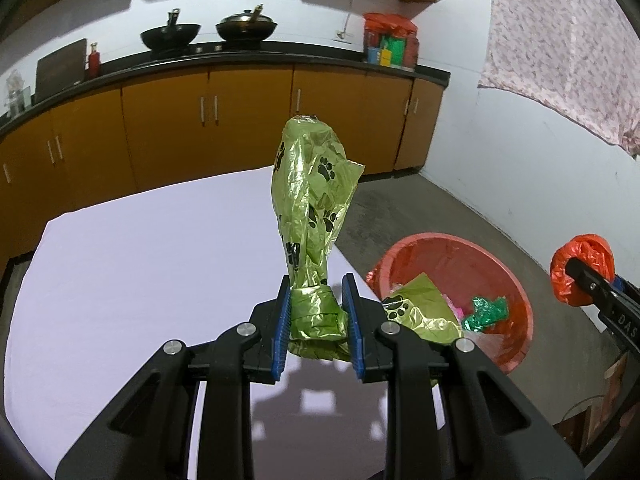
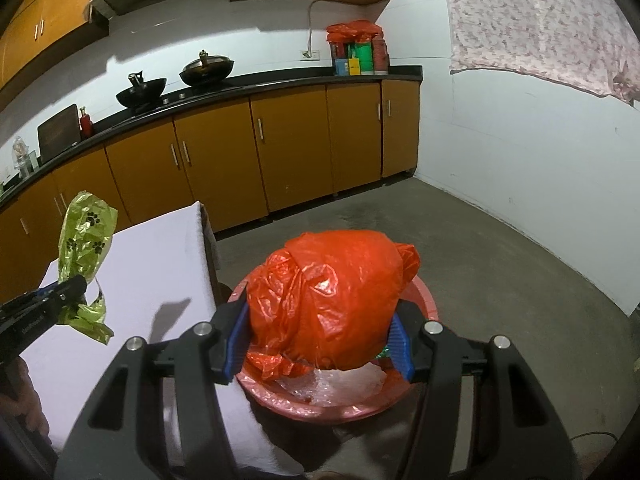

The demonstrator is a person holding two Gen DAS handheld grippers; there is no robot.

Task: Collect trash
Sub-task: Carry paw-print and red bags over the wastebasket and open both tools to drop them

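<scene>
Left wrist view showed the left gripper [image 1: 316, 312] fingers clamped on a light, crinkly green bag [image 1: 310, 200] beside the red basin [image 1: 516, 288], while a soft orange bag [image 2: 332, 304] was gripped above it by the right gripper [image 2: 320, 344].

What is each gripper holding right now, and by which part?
The left gripper pinches the green bag at its bunched lower end. The right gripper squeezes the red bag across its sides.

Right gripper [image 2: 318, 346] jaws clamp orange bag [image 2: 332, 300] above red basin [image 2: 424, 296]; bubble wrap [image 2: 340, 386] inside.
</scene>
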